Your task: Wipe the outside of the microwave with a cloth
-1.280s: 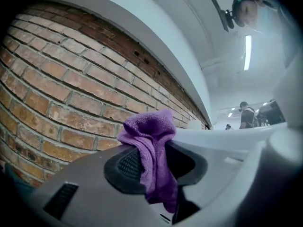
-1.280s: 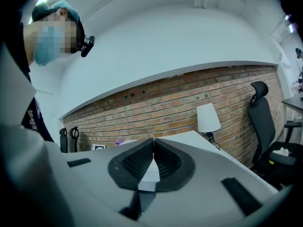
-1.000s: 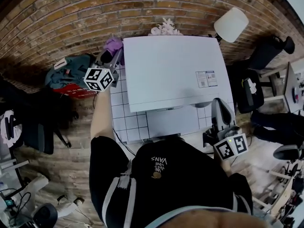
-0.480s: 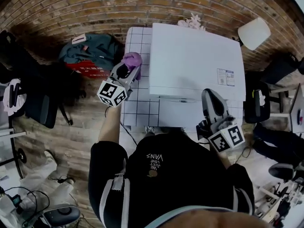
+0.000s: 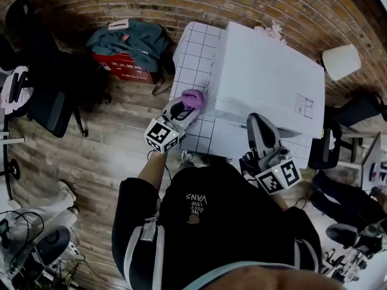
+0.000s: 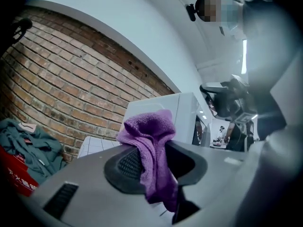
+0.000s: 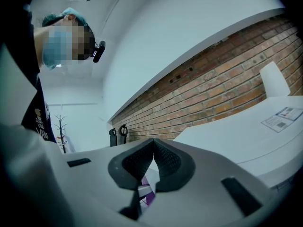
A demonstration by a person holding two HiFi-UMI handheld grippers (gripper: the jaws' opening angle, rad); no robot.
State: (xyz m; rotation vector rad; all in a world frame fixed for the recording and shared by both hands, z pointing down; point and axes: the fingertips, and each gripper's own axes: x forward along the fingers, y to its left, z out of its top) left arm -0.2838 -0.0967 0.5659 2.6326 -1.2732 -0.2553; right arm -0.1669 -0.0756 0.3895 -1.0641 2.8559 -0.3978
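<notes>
The white microwave stands on a white gridded table against the brick wall. My left gripper is shut on a purple cloth, held at the microwave's left front corner over the table. In the left gripper view the purple cloth is bunched up between the closed jaws, with the microwave just behind it. My right gripper is shut with nothing in it, in front of the microwave's front face. In the right gripper view its pads meet, and the microwave's top lies to the right.
A teal bag and a red box sit on the wooden floor left of the table. A white lamp shade is at the right, office chairs at the left, and dried flowers behind the microwave.
My left gripper has carried the cloth from the microwave's back left forward along its left side to the front corner. The right gripper stays by the front, and my head view has shifted.
</notes>
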